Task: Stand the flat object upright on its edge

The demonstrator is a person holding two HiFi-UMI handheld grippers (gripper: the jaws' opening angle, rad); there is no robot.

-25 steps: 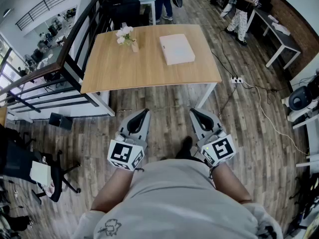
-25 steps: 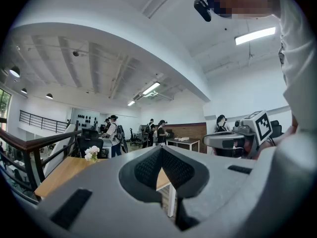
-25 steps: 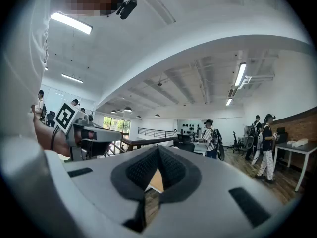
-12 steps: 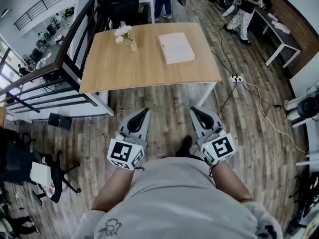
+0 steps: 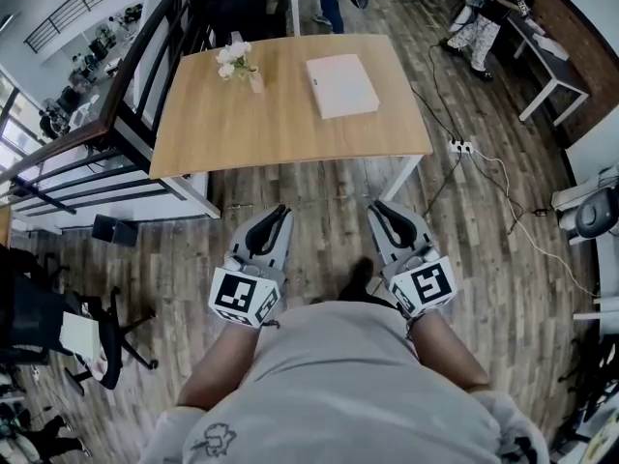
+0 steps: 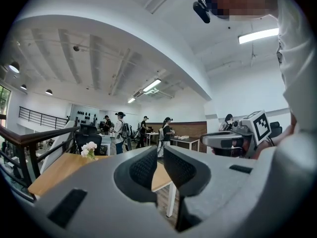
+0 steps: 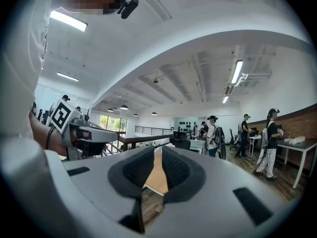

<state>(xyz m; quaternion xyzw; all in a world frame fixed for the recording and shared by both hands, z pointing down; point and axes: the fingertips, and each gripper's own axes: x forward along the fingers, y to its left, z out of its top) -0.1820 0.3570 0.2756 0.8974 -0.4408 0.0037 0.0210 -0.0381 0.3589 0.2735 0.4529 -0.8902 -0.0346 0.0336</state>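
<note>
The flat object is a white box (image 5: 341,85) lying flat on the far right part of a wooden table (image 5: 280,133). Both grippers hang close to my body over the floor, well short of the table. My left gripper (image 5: 278,215) (image 6: 161,155) holds nothing; its jaws are just starting to open, with only a thin slit between the pads. The jaws of my right gripper (image 5: 384,210) (image 7: 157,158) are opening too, and a narrow gap with nothing in it shows the tabletop beyond. Each gripper view catches the other gripper at its side.
A small vase of white flowers (image 5: 237,62) stands at the table's far left. A dark railing (image 5: 126,85) runs along the left. A power strip with cables (image 5: 459,148) lies on the floor right of the table. People (image 5: 481,13) stand beyond it.
The view has shifted slightly and the table sits a little higher in the picture. Both grippers stay in front of my body, their fingertips a touch more apart.
</note>
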